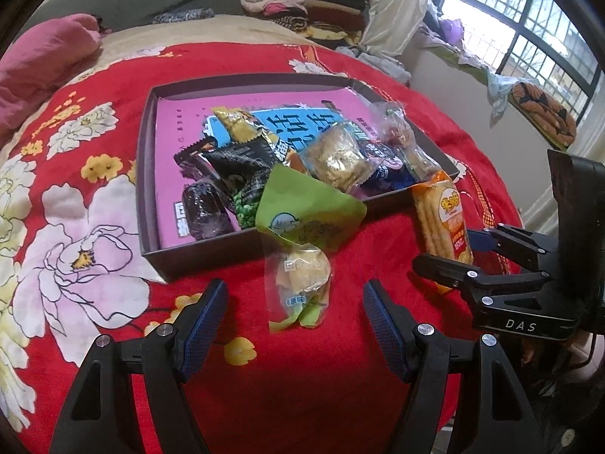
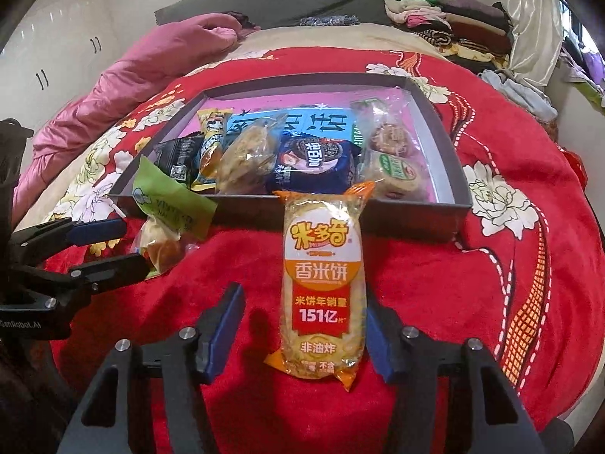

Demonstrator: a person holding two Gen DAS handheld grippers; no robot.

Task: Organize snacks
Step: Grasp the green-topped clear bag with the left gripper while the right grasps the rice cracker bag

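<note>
A shallow dark box with a pink lining lies on the red floral blanket and holds several wrapped snacks. A green-topped snack bag lies on the blanket, leaning on the box's front wall. My left gripper is open, its fingers on either side of this bag's lower end. An orange rice-cracker pack lies lengthwise on the blanket in front of the box. My right gripper is open around it, the right pad close to the pack.
The red floral blanket covers a bed. A pink quilt lies at the far left. Folded clothes are stacked at the bed's far end. A barred window and sill are at the right.
</note>
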